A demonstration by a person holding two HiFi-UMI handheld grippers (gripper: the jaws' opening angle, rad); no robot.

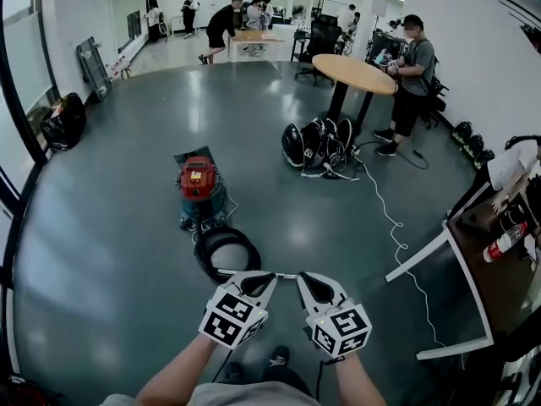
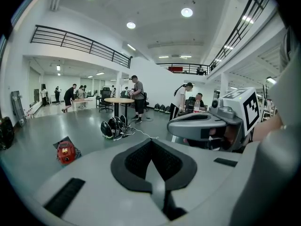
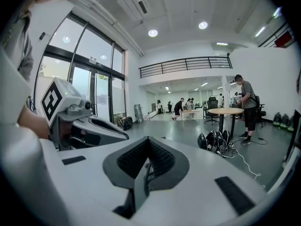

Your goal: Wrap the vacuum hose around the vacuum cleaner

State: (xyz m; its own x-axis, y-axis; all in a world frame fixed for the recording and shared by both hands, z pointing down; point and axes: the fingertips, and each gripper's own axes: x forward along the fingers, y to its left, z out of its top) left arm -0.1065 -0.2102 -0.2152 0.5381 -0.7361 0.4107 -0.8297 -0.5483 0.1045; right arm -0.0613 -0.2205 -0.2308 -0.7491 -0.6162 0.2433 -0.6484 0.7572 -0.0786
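Left gripper and right gripper sit side by side, tips nearly meeting. The jaws of each are pressed together with nothing between them. Just past the tips, down on the floor, the black vacuum hose lies coiled in a ring. Further ahead and a little left stands the red vacuum cleaner — the coil is beside it, not around it.

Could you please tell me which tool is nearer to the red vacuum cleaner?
Left. In the head view the left tool is below and slightly right of the vacuum cleaner; the right tool is farther right.
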